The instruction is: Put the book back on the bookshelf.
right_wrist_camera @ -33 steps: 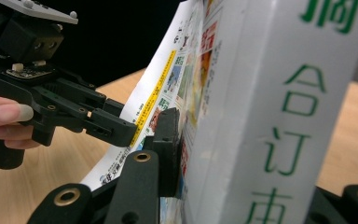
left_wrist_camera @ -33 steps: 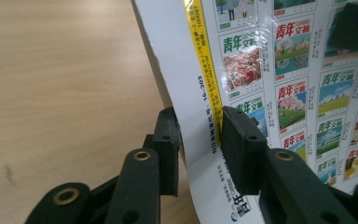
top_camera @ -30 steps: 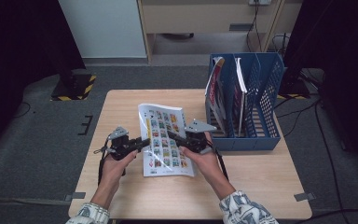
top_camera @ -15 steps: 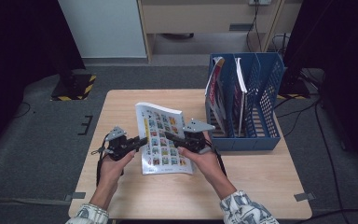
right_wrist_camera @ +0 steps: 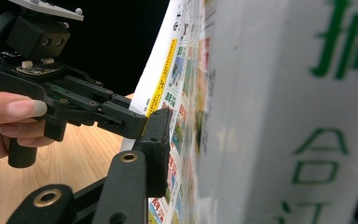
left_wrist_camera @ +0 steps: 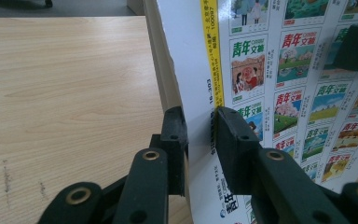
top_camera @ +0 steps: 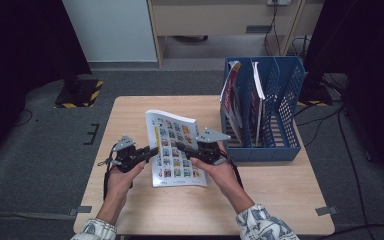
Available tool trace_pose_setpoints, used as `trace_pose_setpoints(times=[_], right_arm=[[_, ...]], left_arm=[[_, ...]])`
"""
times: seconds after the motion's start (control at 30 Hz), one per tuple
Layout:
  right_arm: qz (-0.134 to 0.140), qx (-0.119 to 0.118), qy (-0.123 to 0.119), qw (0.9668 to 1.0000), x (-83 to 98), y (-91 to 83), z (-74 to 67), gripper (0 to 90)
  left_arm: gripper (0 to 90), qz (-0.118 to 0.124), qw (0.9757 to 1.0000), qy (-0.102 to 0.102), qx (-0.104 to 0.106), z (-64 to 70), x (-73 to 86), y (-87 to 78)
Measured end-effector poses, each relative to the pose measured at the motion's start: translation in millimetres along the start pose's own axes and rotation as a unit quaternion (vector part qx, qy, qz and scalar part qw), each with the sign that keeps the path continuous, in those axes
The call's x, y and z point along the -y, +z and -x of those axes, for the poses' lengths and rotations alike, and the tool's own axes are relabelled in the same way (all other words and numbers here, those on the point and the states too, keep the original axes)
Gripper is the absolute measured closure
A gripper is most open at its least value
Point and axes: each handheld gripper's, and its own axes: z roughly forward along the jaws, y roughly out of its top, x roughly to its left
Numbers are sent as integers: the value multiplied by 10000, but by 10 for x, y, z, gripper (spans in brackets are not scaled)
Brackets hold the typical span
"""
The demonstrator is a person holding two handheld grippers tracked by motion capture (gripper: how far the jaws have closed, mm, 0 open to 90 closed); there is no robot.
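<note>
White magazine with yellow stripe and colourful picture grid; blue file rack; black tools.

I see a light wooden table on grey carpet, bearing a blue slotted file rack at its right far side and the lower edge of a magazine at centre.

magazine blurred close up, hides right tool's far jaw.
</note>
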Motion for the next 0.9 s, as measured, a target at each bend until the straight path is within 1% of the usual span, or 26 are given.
trace_pose_setpoints(times=[0.13, 0.2, 0.27, 0.33, 0.43, 0.5, 0.6, 0.67, 0.8, 0.87, 0.9], right_arm=[[-12, 21, -23, 10000, 6, 6, 5, 643], [-40, 78, -89, 9999, 4, 3, 3, 679], [-26, 94, -39, 9999, 0, -5, 16, 720], [-36, 101, 0, 9999, -2, -10, 26, 722], [-26, 145, -45, 9999, 3, -3, 40, 722], [-11, 163, -17, 9999, 5, 17, 62, 722], [80, 178, -25, 9998, -2, 63, 95, 723], [131, 179, -53, 9997, -19, 99, 121, 724], [278, 196, -155, 9993, -68, 172, 165, 727], [339, 238, -265, 9988, -90, 206, 182, 727], [364, 244, -319, 9985, -96, 217, 191, 727]], left_arm=[[729, -3, 10000, 3, 1, 5, -3, -1], [730, -4, 10000, 6, 0, 8, -5, 1], [730, -1, 10000, 17, 8, 10, -11, 4], [731, -39, 10000, 40, -7, 12, -26, 15], [731, -67, 10000, 51, -26, -1, -46, 47], [731, -68, 10000, 59, -38, -19, -63, 63], [733, -44, 9999, 73, -102, -59, -108, 79], [733, 19, 9999, 58, -136, -89, -137, 89], [738, 281, 9991, 12, -319, -140, -207, 127], [740, 329, 9989, -19, -338, -157, -231, 141], [740, 344, 9988, 0, -349, -157, -238, 142]])
